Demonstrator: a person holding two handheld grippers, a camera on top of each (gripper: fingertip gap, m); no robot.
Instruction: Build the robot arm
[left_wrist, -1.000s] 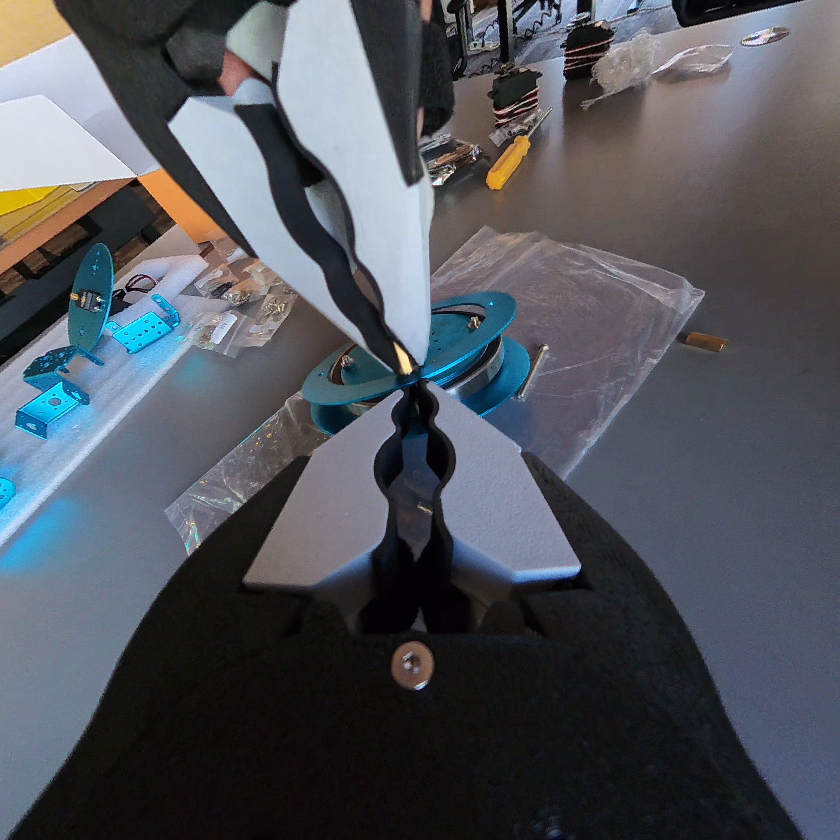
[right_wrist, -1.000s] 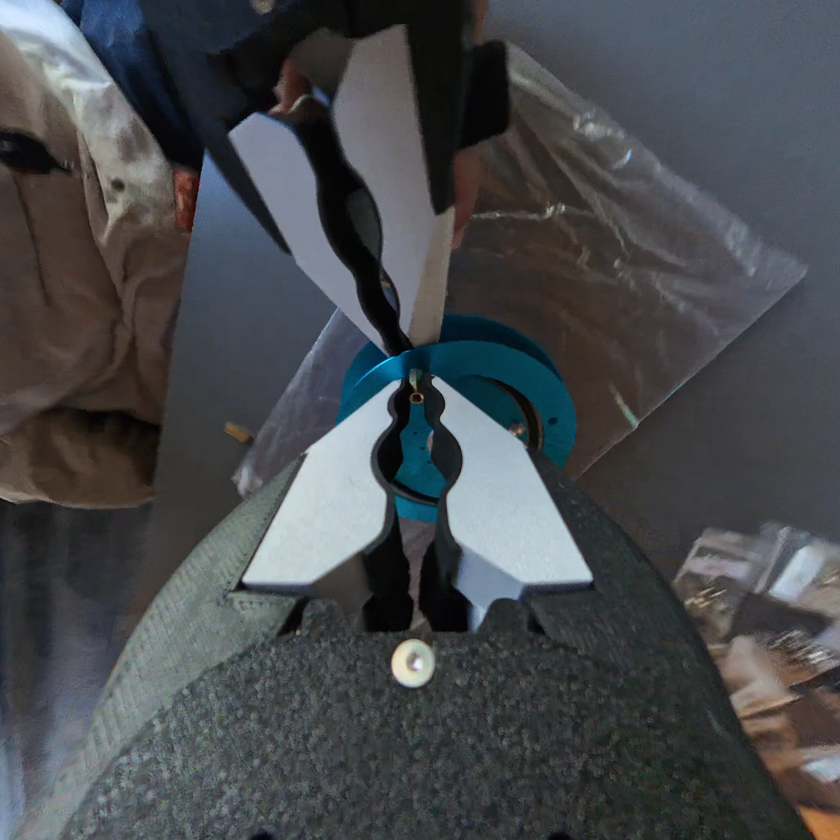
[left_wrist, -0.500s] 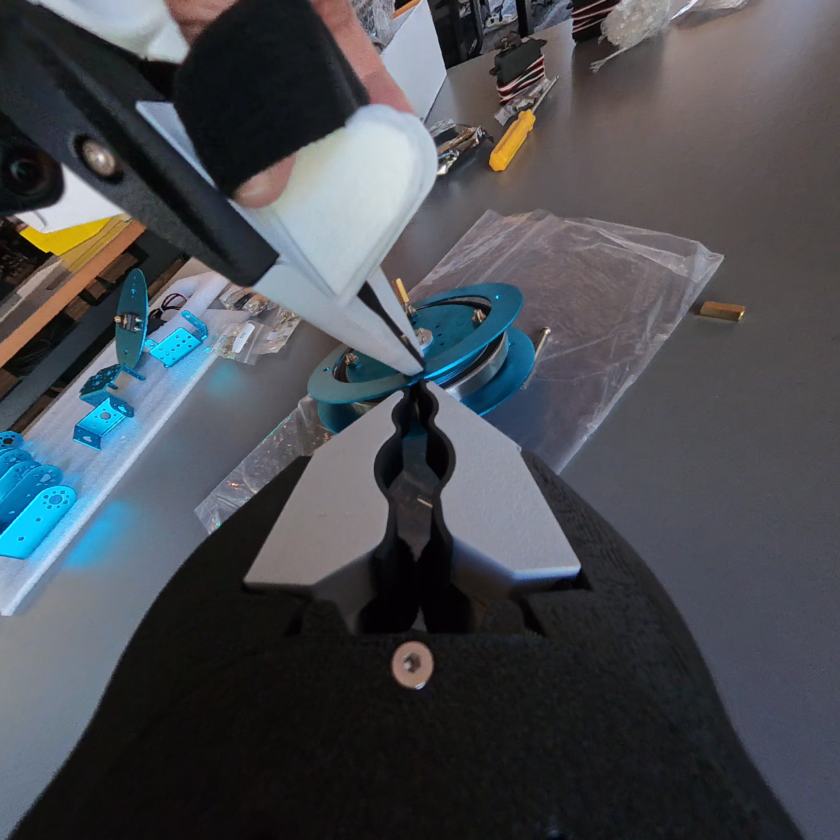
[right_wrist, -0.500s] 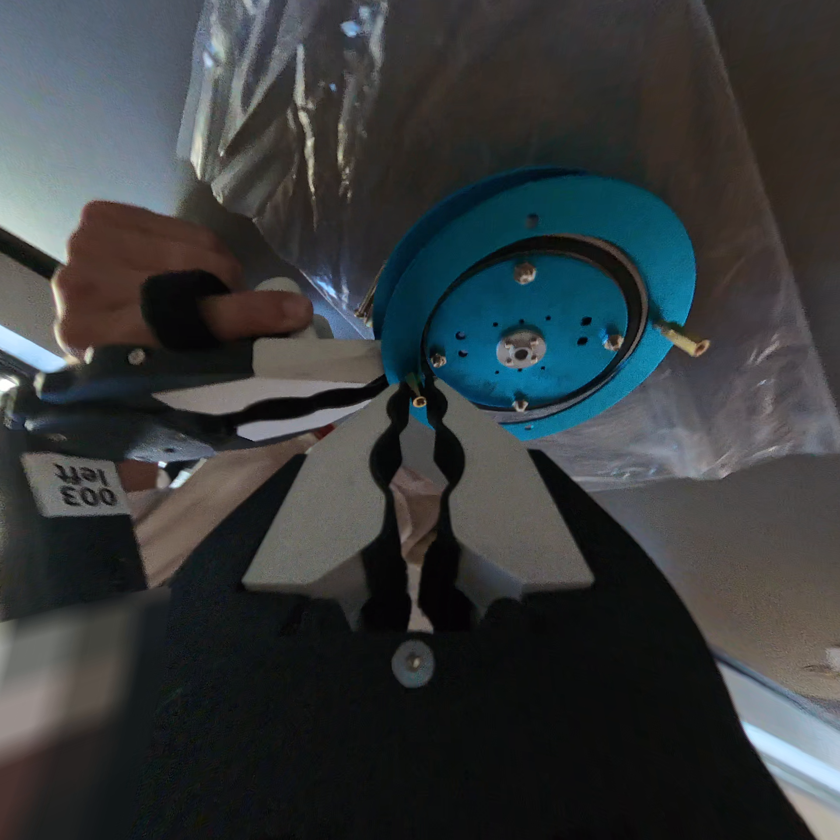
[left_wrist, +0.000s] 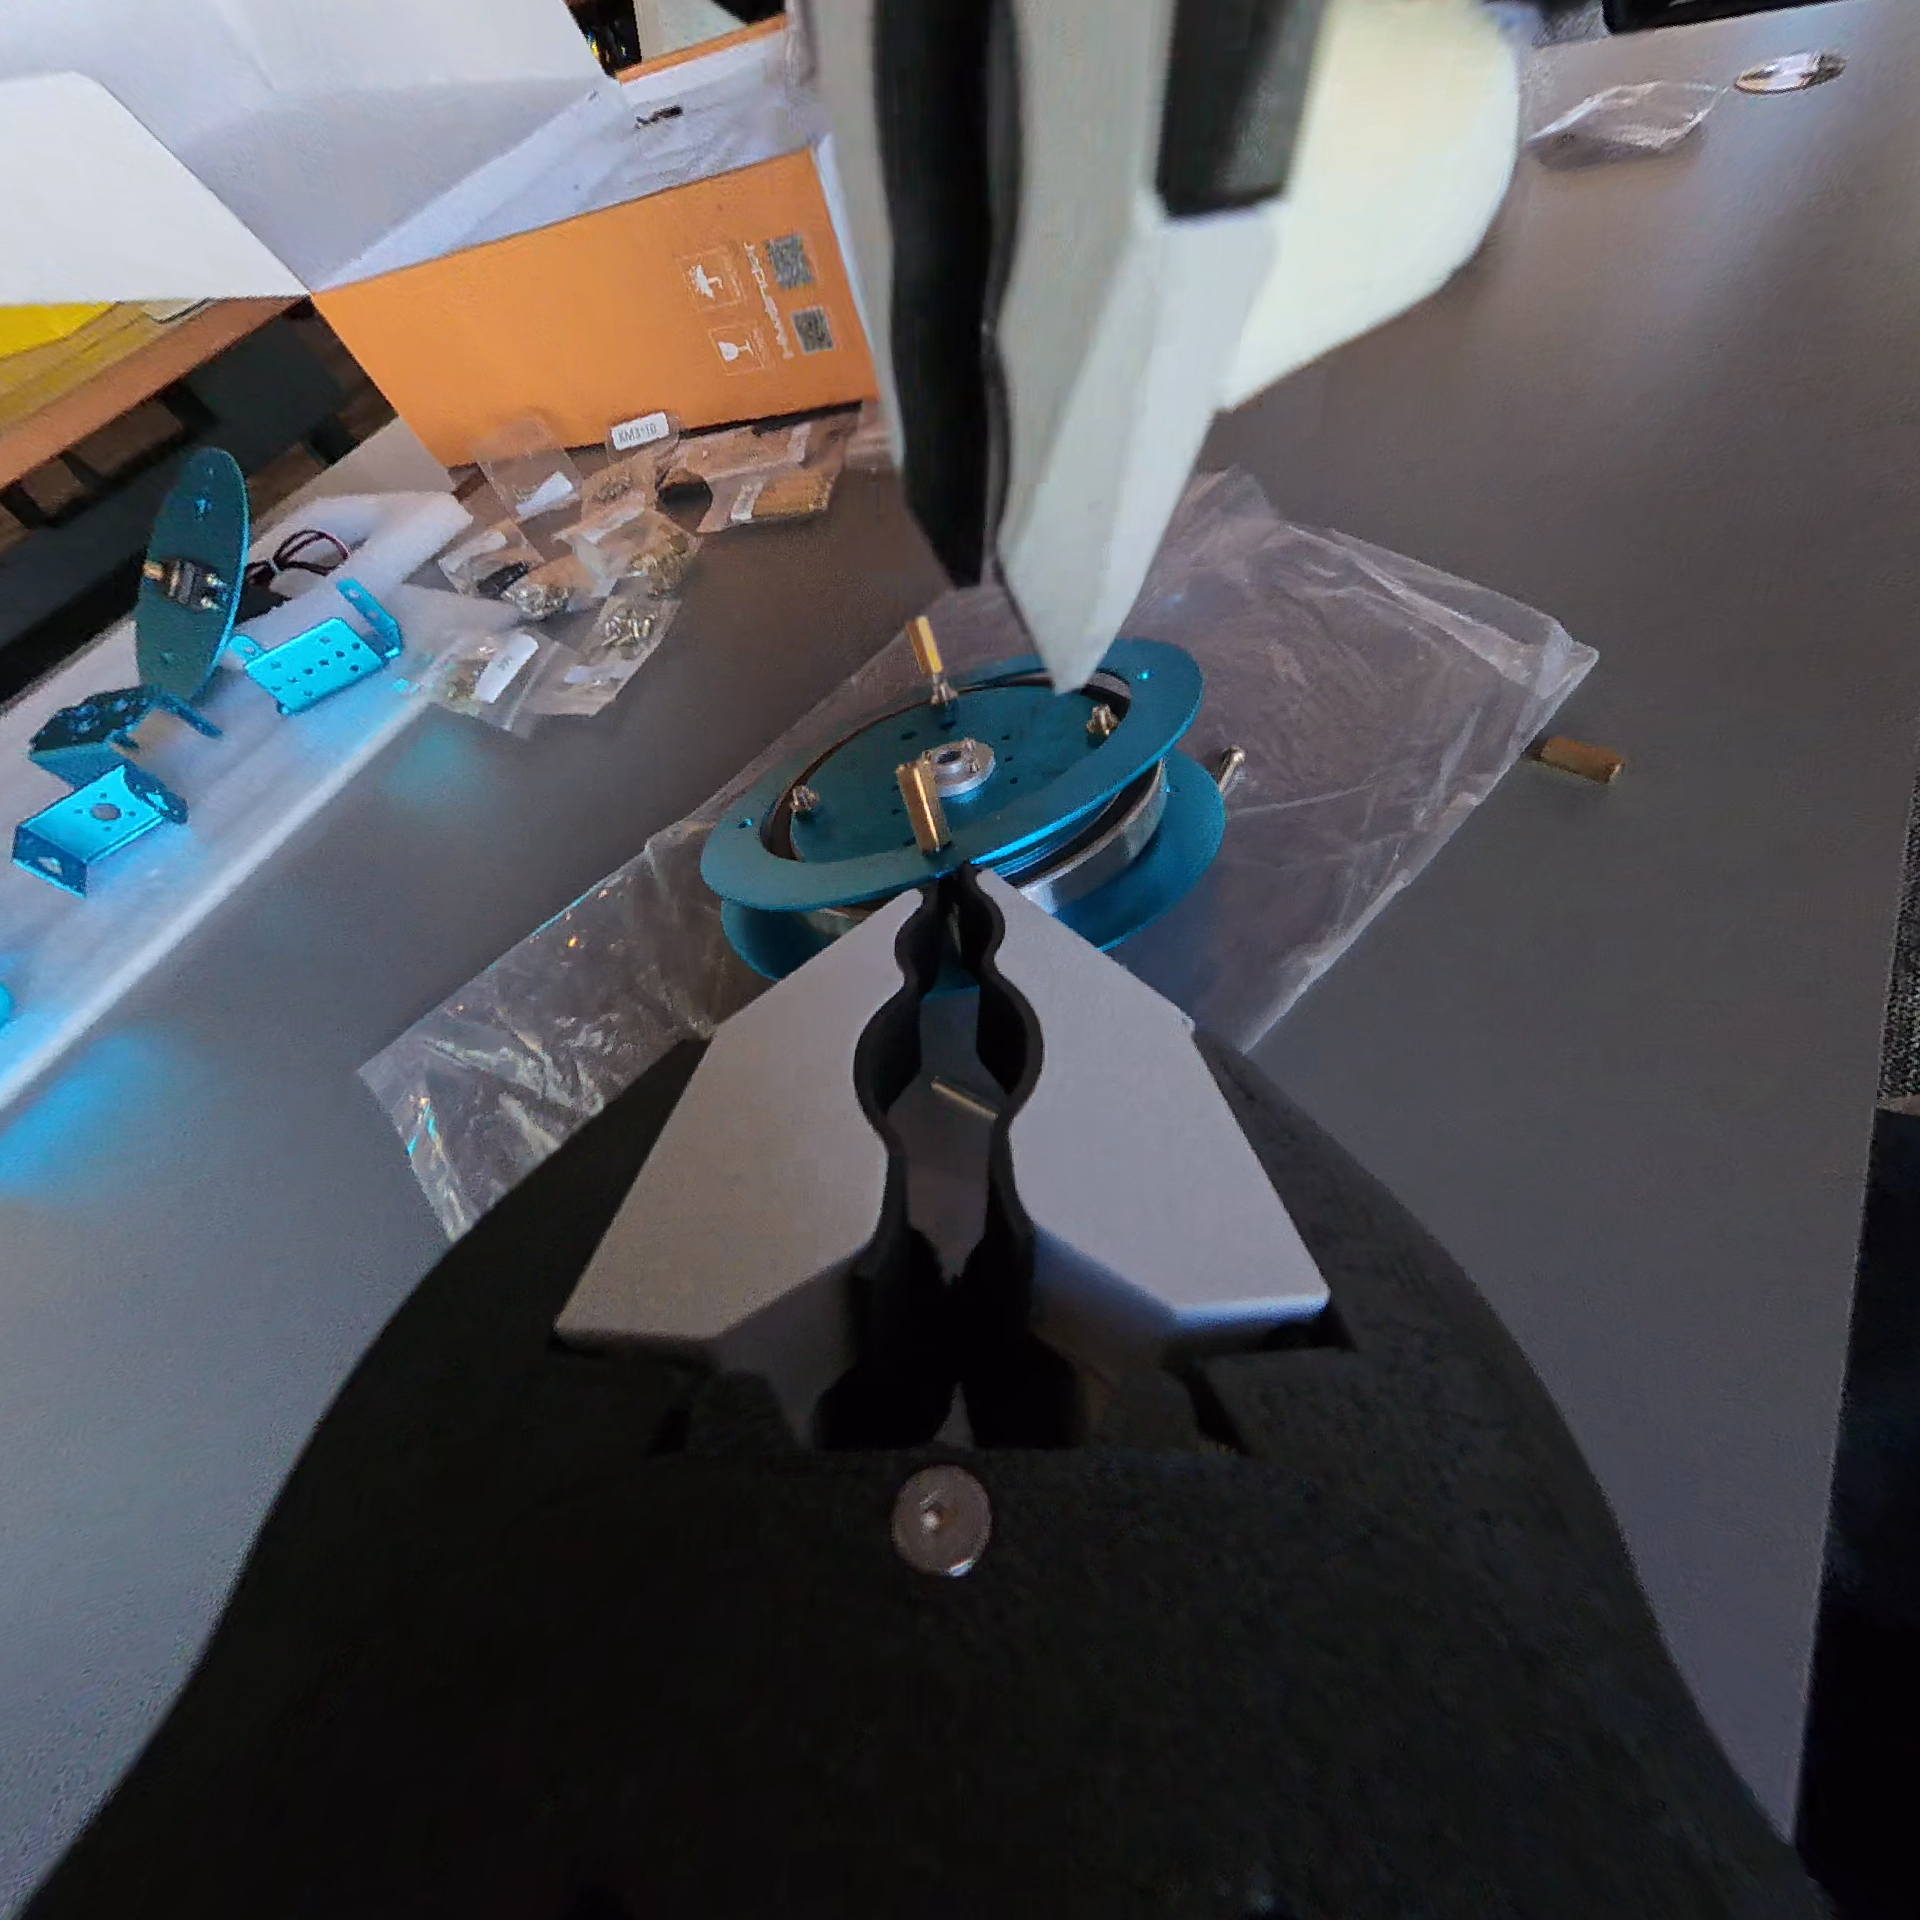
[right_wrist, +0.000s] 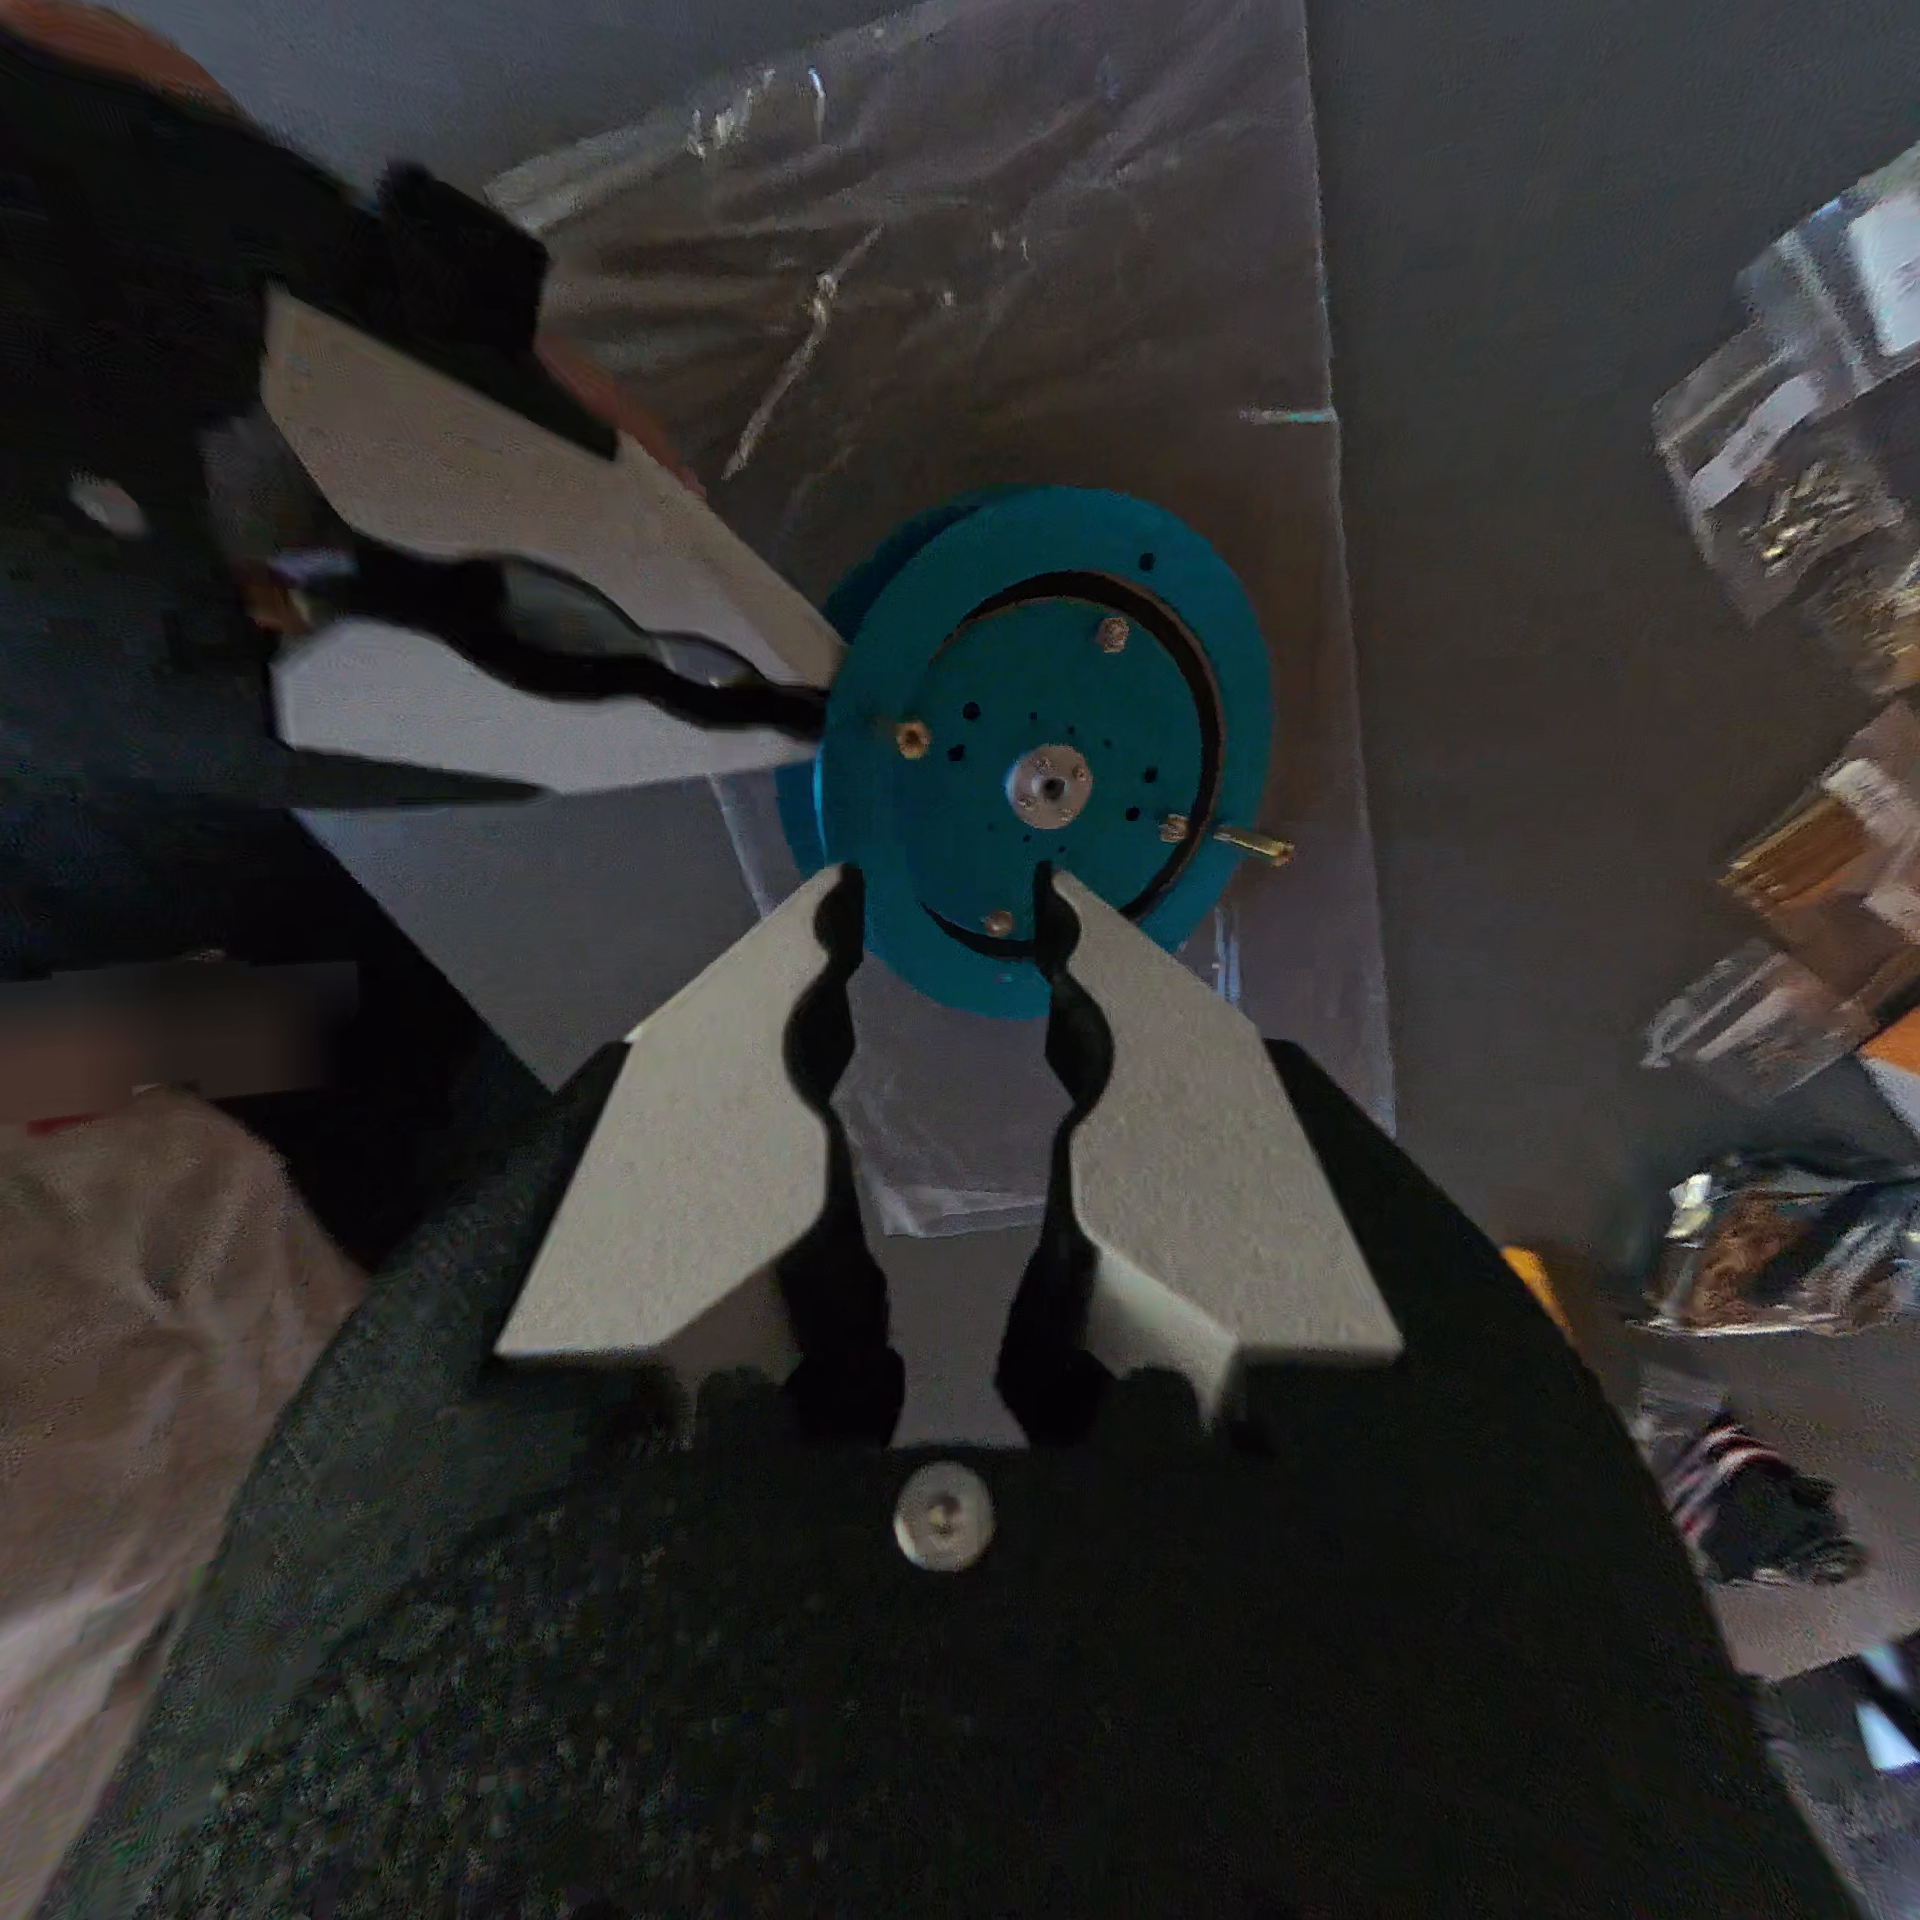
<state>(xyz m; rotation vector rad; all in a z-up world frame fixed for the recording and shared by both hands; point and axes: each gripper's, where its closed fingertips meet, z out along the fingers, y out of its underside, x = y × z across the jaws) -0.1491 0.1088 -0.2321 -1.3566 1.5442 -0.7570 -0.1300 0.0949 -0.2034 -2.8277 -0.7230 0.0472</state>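
A blue round turntable (left_wrist: 862, 862) (right_wrist: 1236, 665) of two stacked plates lies on a clear plastic bag (left_wrist: 1351, 675) (right_wrist: 1039, 260). My left gripper (left_wrist: 961, 883) is shut on the near rim of the upper plate; in the right wrist view it (right_wrist: 821, 717) comes in from the left. A brass standoff (left_wrist: 920, 805) (right_wrist: 911, 738) stands on the plate just past its tips. A second standoff (left_wrist: 928, 652) (right_wrist: 1252, 847) sticks up at the far rim. My right gripper (right_wrist: 943, 878) is open and empty above the plate; it (left_wrist: 1075, 665) hangs blurred over the far rim.
A loose brass standoff (left_wrist: 1579, 758) lies on the grey table at the right. Bags of screws (left_wrist: 582, 613) (right_wrist: 1818, 499), an orange box (left_wrist: 582, 312) and blue brackets (left_wrist: 312, 655) on white foam are at the left. A person's light clothing (right_wrist: 135, 1299) is close by.
My right gripper was shut on a small brass standoff at the plate; it has opened and pulled back, leaving the standoff upright. My left gripper stayed shut on the rim.
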